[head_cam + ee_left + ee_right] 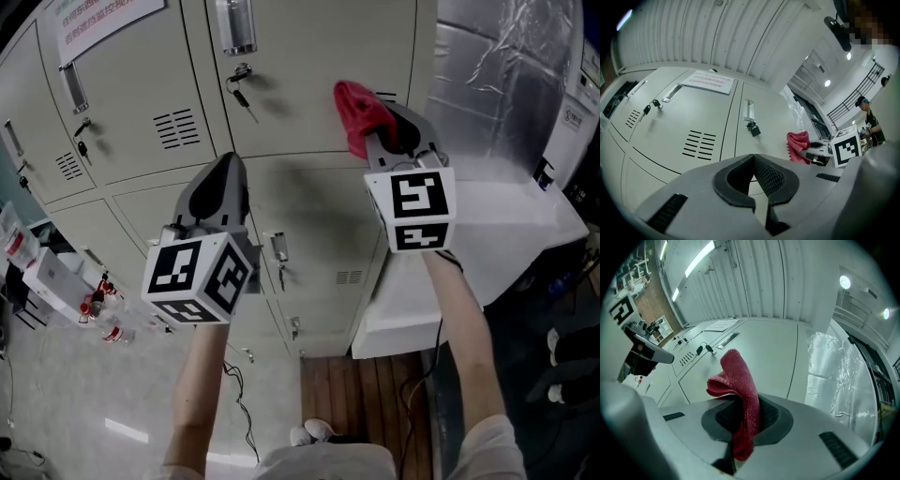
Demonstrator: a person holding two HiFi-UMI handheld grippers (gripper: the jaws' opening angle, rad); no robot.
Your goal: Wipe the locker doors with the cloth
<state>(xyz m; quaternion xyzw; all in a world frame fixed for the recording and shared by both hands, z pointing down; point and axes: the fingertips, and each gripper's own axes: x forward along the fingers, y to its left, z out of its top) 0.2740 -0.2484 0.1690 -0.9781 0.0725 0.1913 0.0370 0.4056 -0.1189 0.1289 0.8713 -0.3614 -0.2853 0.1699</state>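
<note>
Right tongs (397,134) clenched on red cloth (359,111), cloth held up at locker doors (309,75); contact unclear. Left tongs (227,165) closed, empty, lower alongside.

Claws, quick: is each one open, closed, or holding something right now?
Left claw: closed, nothing in it.
Right claw: closed on the red cloth.

Nubby red terry cloth (738,376), smooth matt metal locker doors (319,84), crinkly glossy film (497,84).
</note>
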